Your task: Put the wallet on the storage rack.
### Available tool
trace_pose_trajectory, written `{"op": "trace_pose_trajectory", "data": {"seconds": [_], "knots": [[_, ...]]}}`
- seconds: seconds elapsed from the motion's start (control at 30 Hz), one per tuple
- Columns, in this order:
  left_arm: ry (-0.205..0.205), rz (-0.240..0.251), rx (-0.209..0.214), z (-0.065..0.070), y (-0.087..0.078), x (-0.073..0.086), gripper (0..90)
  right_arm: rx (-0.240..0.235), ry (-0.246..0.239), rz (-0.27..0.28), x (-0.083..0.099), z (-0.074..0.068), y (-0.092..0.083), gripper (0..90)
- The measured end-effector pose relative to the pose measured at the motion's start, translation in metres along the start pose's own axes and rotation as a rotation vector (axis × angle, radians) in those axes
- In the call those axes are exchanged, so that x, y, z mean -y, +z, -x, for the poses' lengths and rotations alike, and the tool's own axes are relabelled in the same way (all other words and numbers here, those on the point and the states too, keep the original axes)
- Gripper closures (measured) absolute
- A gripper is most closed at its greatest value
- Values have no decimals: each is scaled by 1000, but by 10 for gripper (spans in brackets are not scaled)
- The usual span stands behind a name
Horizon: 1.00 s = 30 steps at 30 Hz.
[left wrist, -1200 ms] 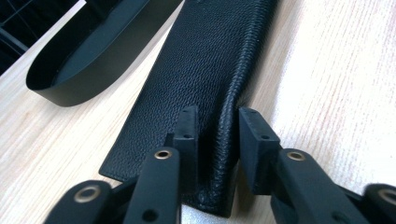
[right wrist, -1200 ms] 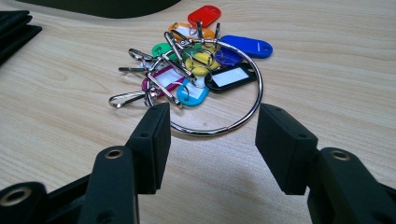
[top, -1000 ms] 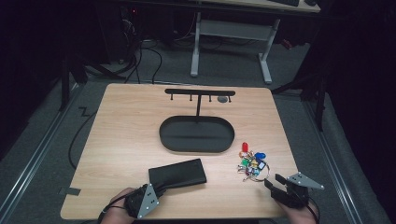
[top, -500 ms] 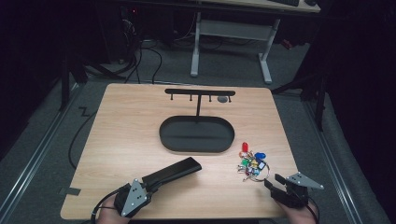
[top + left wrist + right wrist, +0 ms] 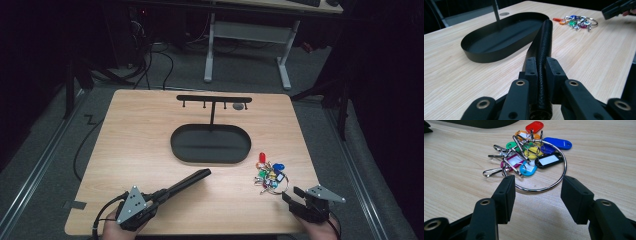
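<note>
Wallet (image 5: 543,57), black textured leather, flat and stiff-looking, clamped by near edge in left gripper (image 5: 541,72), far end tilted up over table (image 5: 145,145) near oval tray (image 5: 210,144). Judged light, grippy; thin-edge hold may pivot. Right gripper (image 5: 536,195) agape, empty, before key ring (image 5: 534,162).

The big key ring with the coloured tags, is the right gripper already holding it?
No. In the right gripper view the right gripper stands open, and the key ring lies flat on the table just beyond its jaws.
</note>
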<state>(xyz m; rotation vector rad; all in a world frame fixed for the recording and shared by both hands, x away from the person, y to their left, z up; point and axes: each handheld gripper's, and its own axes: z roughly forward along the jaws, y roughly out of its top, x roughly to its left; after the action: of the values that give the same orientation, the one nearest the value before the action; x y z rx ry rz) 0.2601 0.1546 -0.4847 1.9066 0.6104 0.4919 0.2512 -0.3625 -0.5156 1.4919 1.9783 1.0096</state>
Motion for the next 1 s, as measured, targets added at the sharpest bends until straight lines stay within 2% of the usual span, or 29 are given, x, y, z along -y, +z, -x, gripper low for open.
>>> {"op": "trace_pose_trajectory", "data": {"seconds": [0.1,0.23,0.37,0.47,0.7,0.83,1.0], "knots": [[-23,7,1,-3,0,1,808,-3,-1,-1,0,0,0,457],[-80,31,4,-11,-1,4,806,-4,1,-2,0,0,0,457],[-112,44,-1,-16,-3,6,804,-5,-1,-2,0,0,1,457],[-121,48,-7,-18,-4,6,804,-6,2,-5,0,-1,1,457],[-110,54,-26,-21,-3,6,798,-5,-6,-3,1,0,1,456],[-132,66,-45,-26,-4,8,795,-3,-3,0,1,0,0,456],[-136,71,-54,-31,-4,9,795,0,1,8,-1,-2,-1,456]]}}
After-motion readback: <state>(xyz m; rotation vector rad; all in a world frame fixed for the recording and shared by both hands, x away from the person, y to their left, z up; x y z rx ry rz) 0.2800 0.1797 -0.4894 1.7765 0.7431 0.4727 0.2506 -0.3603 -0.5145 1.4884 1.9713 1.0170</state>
